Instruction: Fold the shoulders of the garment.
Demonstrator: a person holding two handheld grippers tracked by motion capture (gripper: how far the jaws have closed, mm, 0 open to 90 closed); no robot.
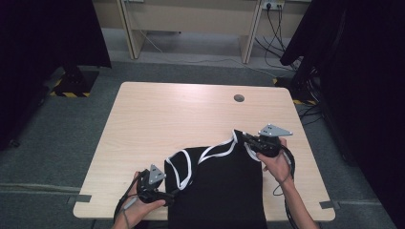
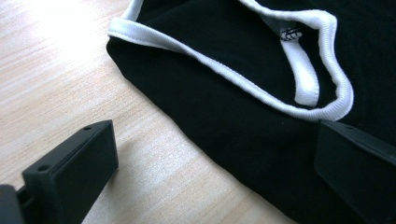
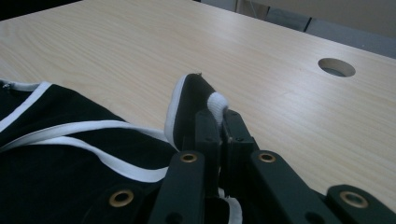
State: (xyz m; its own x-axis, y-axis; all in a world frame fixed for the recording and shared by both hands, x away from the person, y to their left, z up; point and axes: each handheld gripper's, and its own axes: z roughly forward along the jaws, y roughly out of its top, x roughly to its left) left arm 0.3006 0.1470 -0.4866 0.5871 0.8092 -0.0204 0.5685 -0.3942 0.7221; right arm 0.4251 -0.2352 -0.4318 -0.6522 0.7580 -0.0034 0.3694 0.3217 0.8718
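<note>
Pinching a white-trimmed strap of the black top (image 1: 217, 186), the right hand-held gripper (image 1: 248, 140) holds it just off the tabletop (image 1: 167, 114) at about 2 o'clock from the garment's middle. In the right gripper view its jaws are pressed together on the strap end (image 3: 205, 100), with the white binding bunched between them. The left hand-held gripper (image 1: 165, 194) sits at the top's 9 o'clock edge, near the table's front edge; the left gripper view shows its jaws spread wide, one over bare wood and one over black fabric, and I cannot tell whether that one touches the cloth.

The top lies at the near middle of the tabletop, its hem running over the front edge toward the person. The body looks fairly flat, but the neck and armhole trim (image 2: 261, 88) still curls and loops at the 11 to 12 o'clock end, so the shoulders are not laid out.

Judging from this, the work of spreading or arranging the garment is at an early to middle stage: one strap is gripped and drawn outward, while the opposite strap remains slack and ungripped. Left to do, most likely: take the other side, pull both straight, smooth the trim, then any folding. A cable hole (image 1: 239, 98) sits well beyond, toward 12 o'clock.
</note>
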